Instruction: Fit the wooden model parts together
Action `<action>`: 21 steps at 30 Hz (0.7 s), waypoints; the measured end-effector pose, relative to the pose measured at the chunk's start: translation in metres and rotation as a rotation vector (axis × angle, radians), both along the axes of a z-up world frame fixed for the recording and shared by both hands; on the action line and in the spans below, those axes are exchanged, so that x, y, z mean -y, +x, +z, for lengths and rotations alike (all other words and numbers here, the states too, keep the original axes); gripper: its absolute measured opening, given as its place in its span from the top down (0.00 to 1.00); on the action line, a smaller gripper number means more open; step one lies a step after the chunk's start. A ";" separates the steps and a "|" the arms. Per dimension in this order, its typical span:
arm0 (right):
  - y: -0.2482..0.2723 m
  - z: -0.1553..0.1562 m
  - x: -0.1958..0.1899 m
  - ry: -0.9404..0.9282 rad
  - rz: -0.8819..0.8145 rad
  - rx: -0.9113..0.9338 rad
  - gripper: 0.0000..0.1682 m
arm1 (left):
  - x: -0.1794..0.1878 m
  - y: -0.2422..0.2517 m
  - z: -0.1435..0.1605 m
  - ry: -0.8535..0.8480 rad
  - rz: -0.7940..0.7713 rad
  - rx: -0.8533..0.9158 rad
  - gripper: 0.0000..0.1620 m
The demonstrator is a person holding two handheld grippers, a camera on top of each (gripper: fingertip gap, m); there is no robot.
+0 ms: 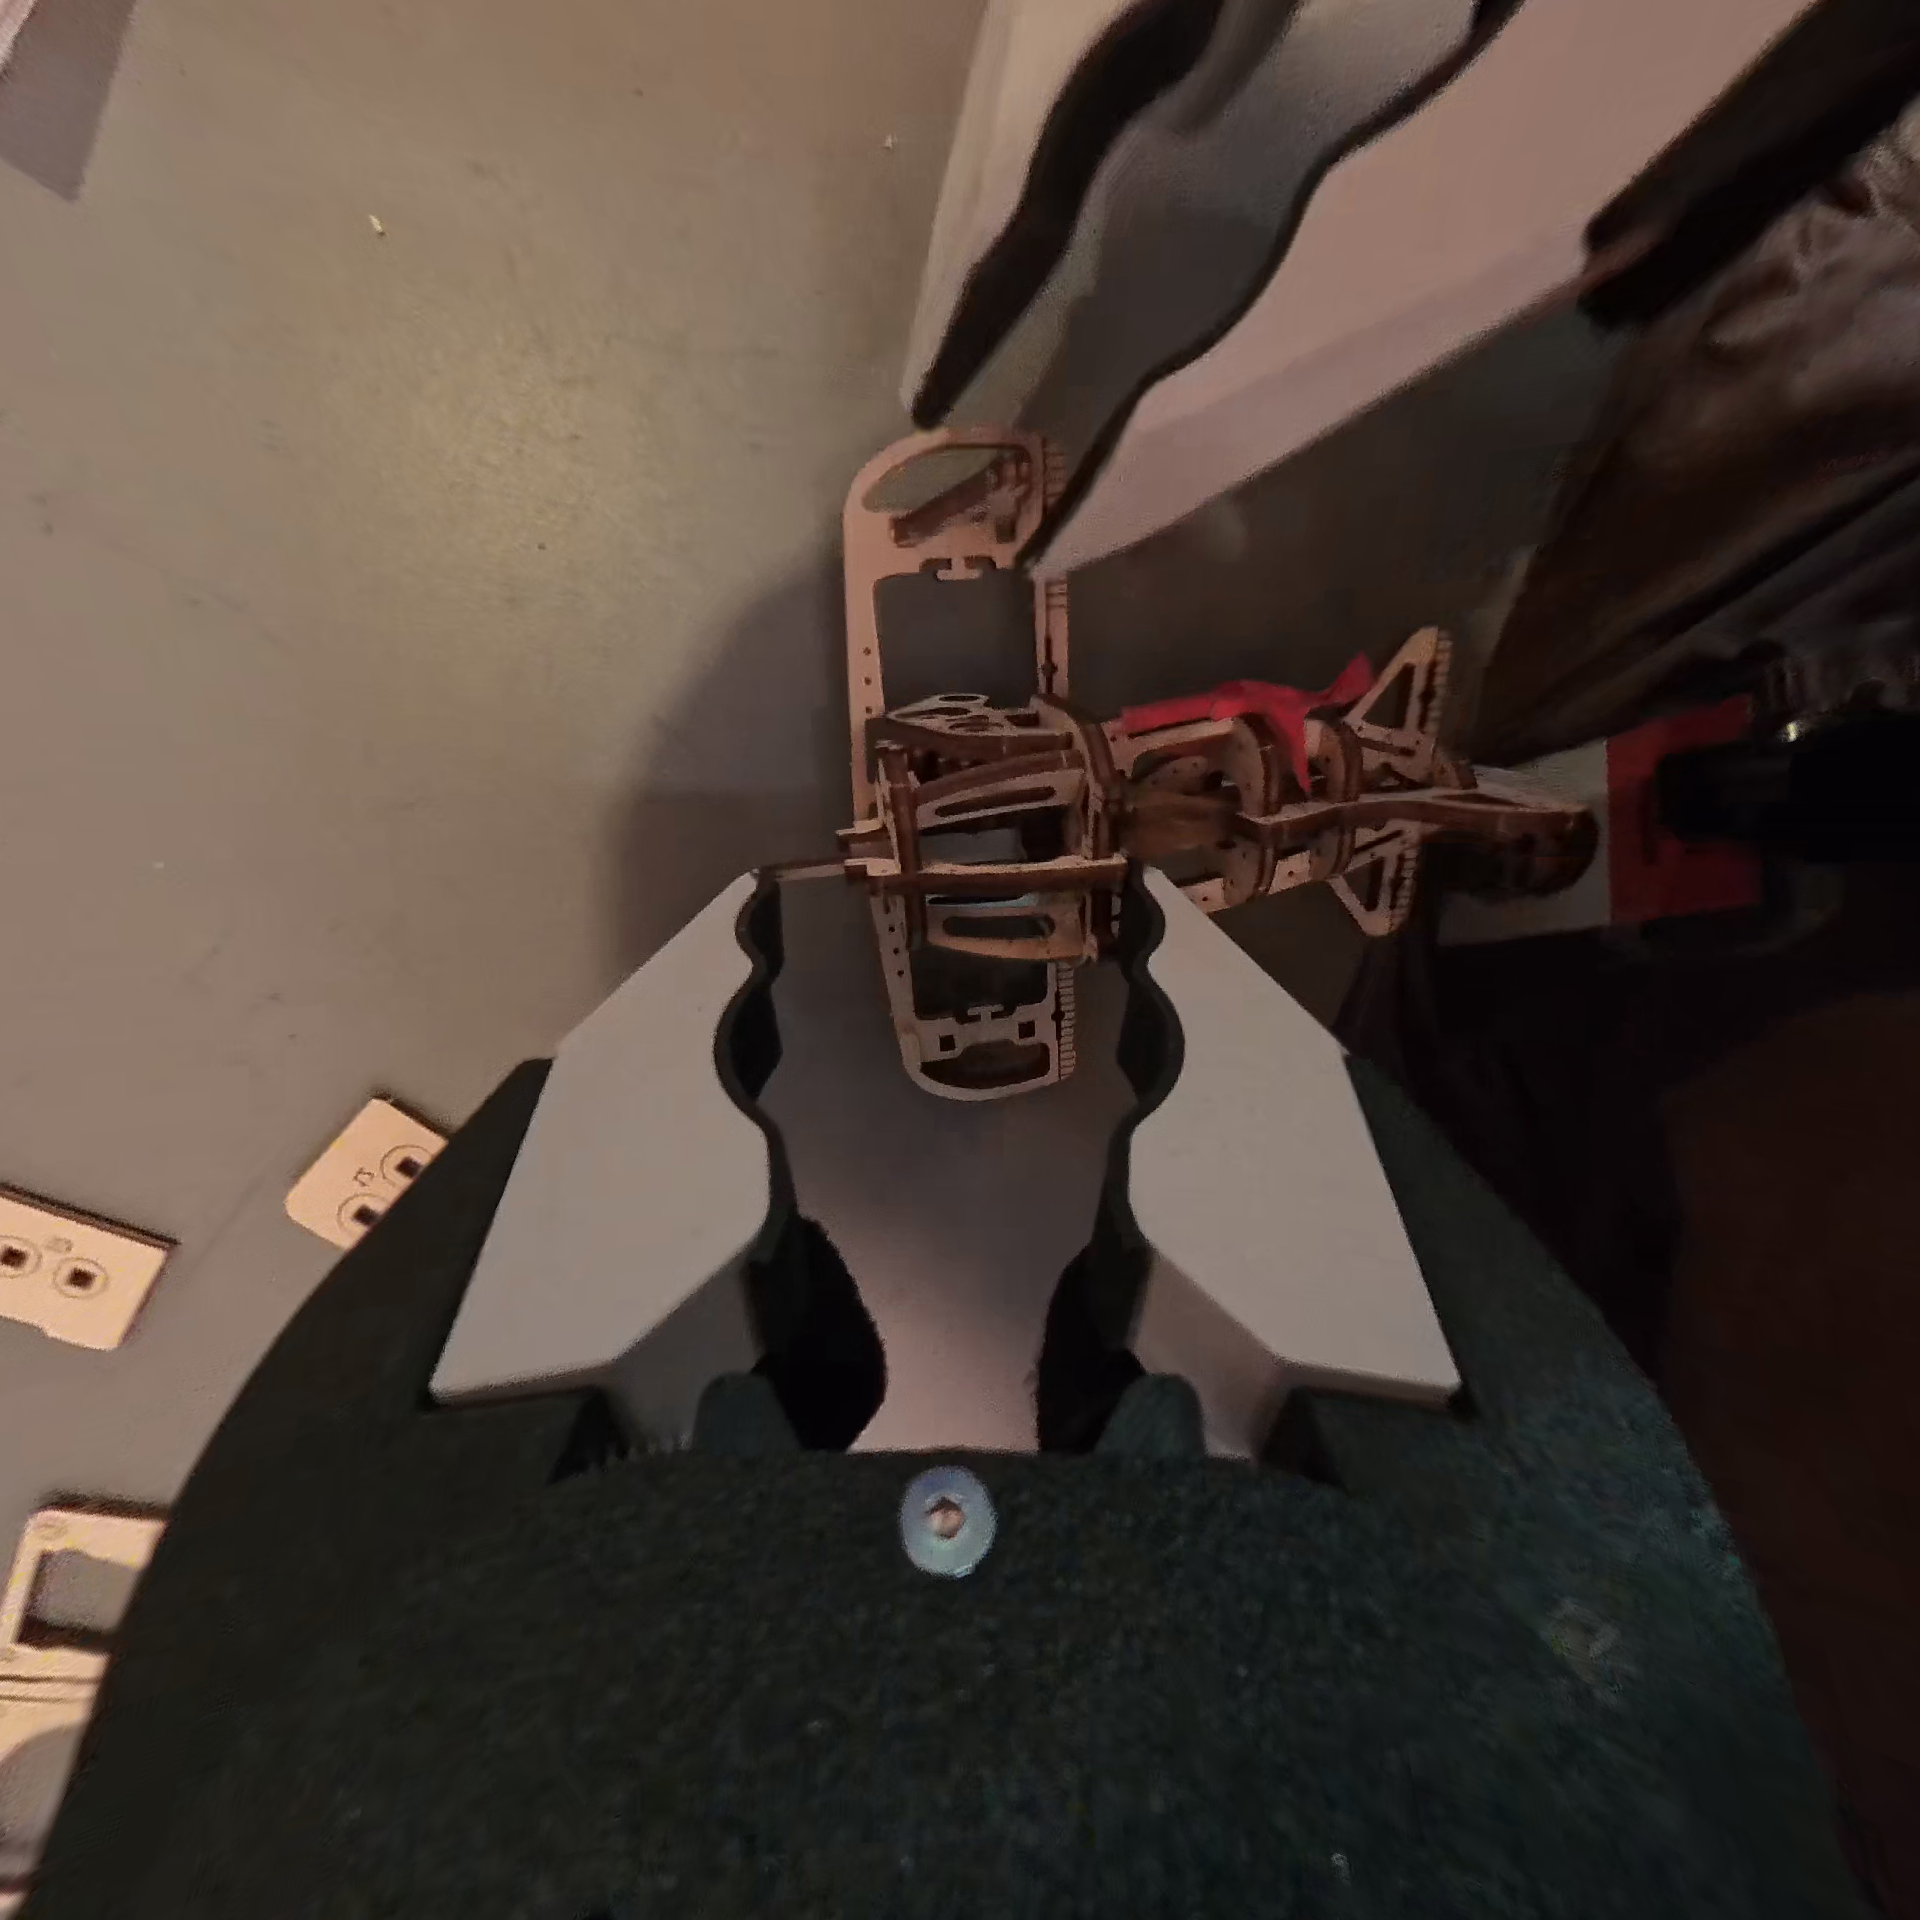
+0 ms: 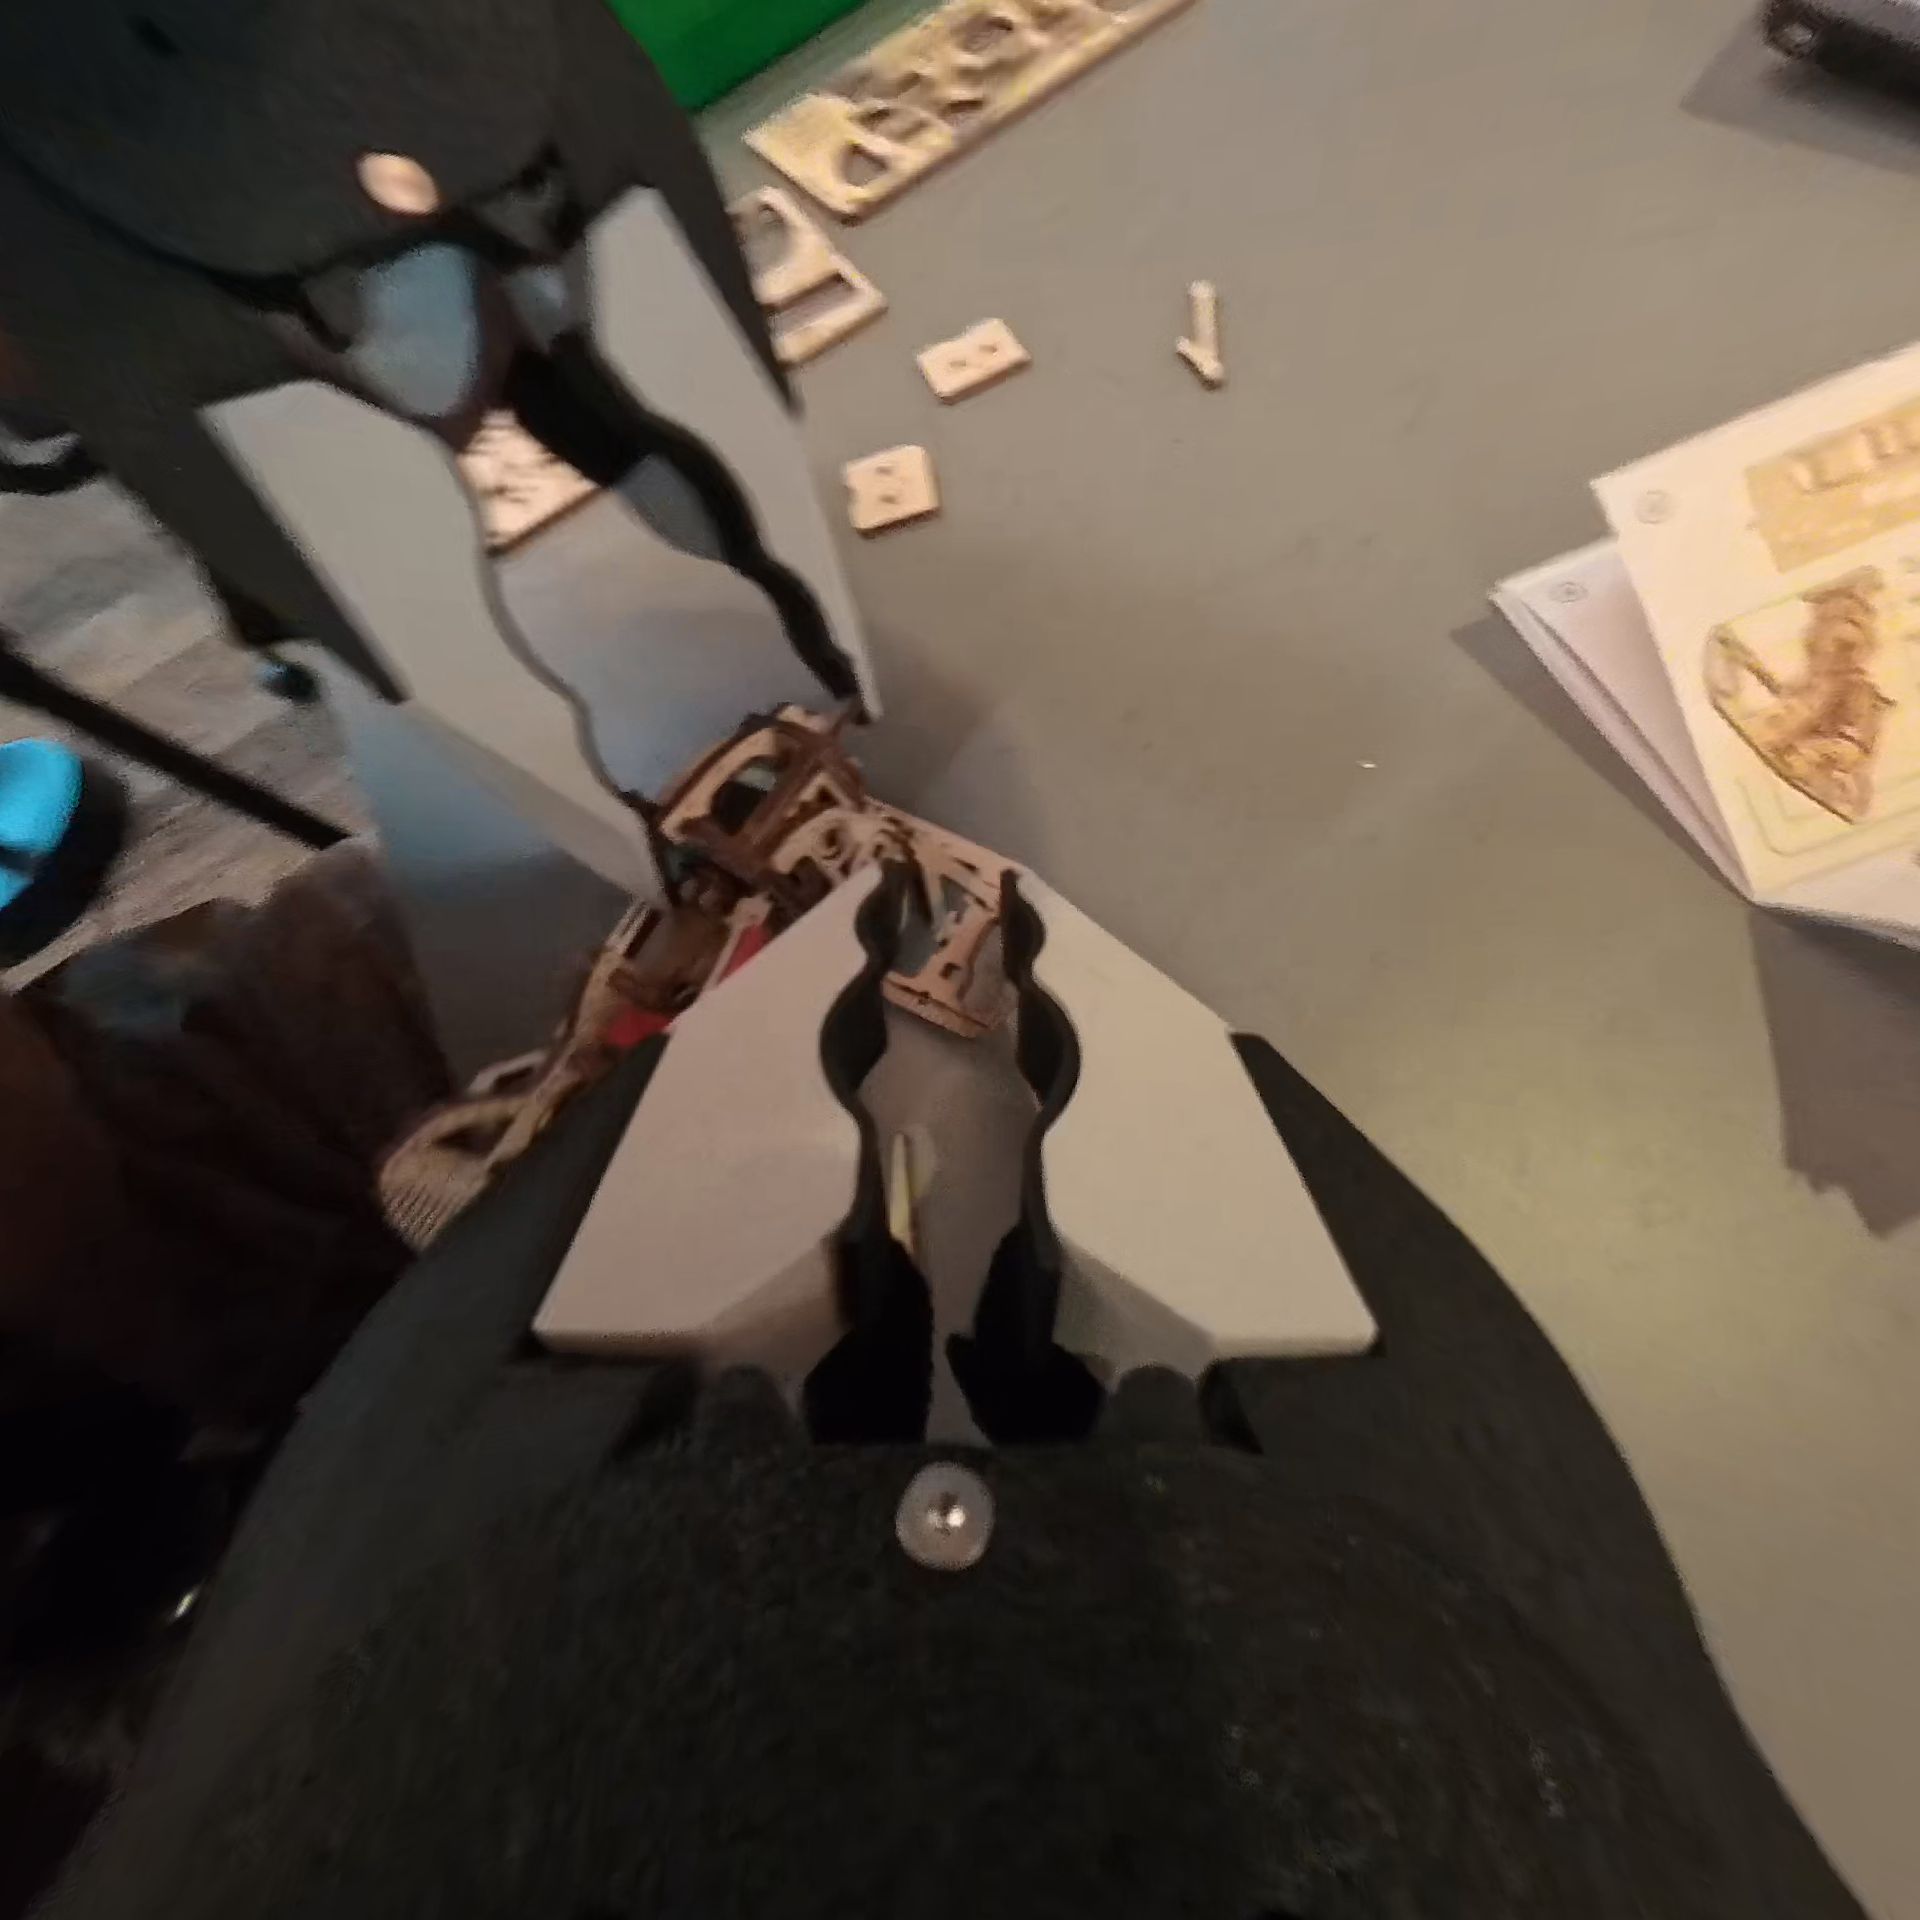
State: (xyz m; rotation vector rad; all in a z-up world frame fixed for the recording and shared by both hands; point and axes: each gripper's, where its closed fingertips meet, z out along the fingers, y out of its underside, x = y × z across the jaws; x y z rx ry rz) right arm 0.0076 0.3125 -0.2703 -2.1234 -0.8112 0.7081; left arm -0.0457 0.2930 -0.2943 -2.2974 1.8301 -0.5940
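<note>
A wooden model plane [image 1: 997,810] with red tape [image 1: 1216,717] on its fuselage is held above the grey table between both grippers. My left gripper [image 1: 951,883] has its fingertips against both sides of the plane's front end, jaws wide. My right gripper [image 2: 948,883] is nearly closed on the tip of the long wing [image 2: 951,966]. In the left wrist view the right gripper [image 1: 982,488] comes from the upper right onto the far wing end [image 1: 956,623]. In the right wrist view the left gripper [image 2: 748,764] reaches down from the upper left onto the model [image 2: 790,821].
Loose wooden pieces lie on the table [image 2: 1247,675]: two small plates [image 2: 974,358] [image 2: 891,488], a short stick [image 2: 1200,332] and cut-out part sheets [image 2: 935,104]. An open instruction booklet [image 2: 1766,675] lies at the right. More flat pieces [image 1: 364,1184] lie left of my left gripper.
</note>
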 end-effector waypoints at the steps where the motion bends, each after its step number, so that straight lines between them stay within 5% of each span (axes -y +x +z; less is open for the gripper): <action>1: 0.001 -0.002 -0.002 -0.003 -0.040 0.017 0.91 | 0.000 0.002 0.000 0.006 0.034 0.004 0.61; 14: 0.012 -0.026 -0.008 -0.090 -0.154 0.167 0.99 | 0.006 0.031 0.011 -0.028 0.401 0.171 0.61; 21: 0.013 -0.028 -0.006 -0.184 -0.117 0.191 0.99 | 0.006 0.031 0.011 -0.031 0.405 0.195 0.61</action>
